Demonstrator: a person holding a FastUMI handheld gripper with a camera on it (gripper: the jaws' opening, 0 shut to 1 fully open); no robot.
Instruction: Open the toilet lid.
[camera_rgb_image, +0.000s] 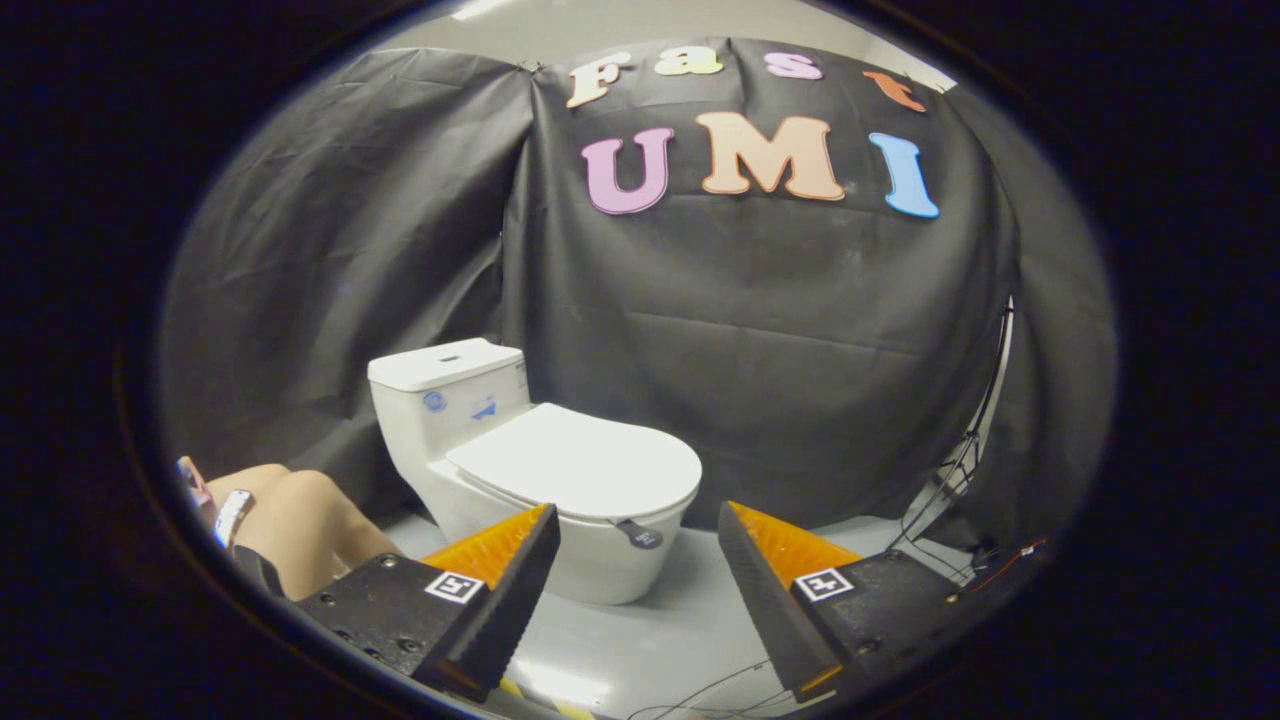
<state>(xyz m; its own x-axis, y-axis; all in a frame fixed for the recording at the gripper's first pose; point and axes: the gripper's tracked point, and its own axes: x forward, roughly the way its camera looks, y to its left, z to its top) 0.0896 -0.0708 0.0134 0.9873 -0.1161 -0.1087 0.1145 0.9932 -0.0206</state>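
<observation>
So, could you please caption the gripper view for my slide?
Open gripper approaching a white toilet, its lid closed, small tab ahead.

The tool (637, 575) hangs with its fingers spread wide, touching nothing. Just beyond them stands a white toilet (520, 470) on the grey floor (680, 630), its lid (575, 462) down flat, with a small dark tab (640, 535), perhaps a handle, at its front edge.
</observation>
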